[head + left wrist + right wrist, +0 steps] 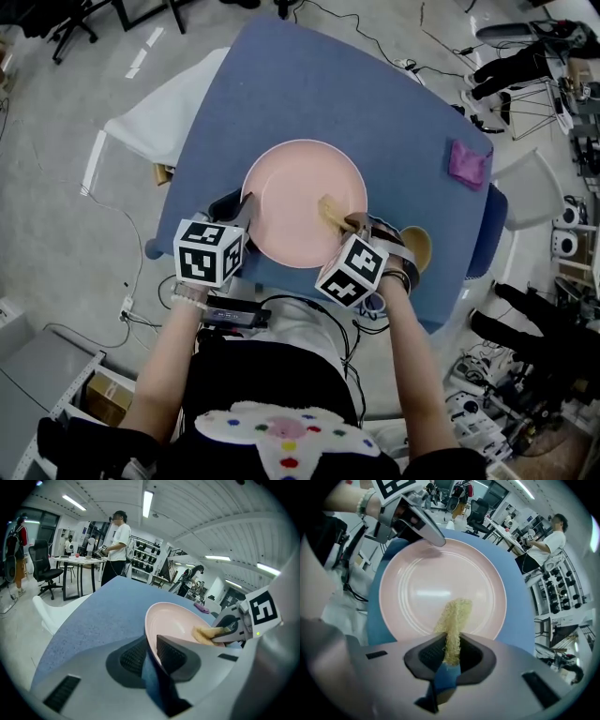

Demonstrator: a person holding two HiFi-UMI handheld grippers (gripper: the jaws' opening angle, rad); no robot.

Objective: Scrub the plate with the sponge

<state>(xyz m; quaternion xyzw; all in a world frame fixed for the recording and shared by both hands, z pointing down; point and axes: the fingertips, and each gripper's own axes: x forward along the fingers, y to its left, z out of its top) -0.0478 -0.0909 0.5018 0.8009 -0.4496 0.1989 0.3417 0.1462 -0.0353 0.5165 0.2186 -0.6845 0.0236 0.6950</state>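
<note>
A round pink plate (302,202) lies on the blue table (309,94) in front of me. My left gripper (242,214) is shut on the plate's near-left rim (152,641), which sits pinched between its jaws. My right gripper (345,223) is shut on a yellow sponge (331,211), squeezed thin between the jaws. The sponge (452,623) sticks out forward and rests on the plate (440,583) at its near-right part. In the left gripper view the sponge (206,633) and the right gripper (224,631) show at the plate's far side.
A purple cloth (468,162) lies at the table's far right corner. A tan round object (418,246) sits by the table's right near edge, behind my right hand. White fabric (155,117) hangs off the table's left side. Cables, chairs and people stand around the room.
</note>
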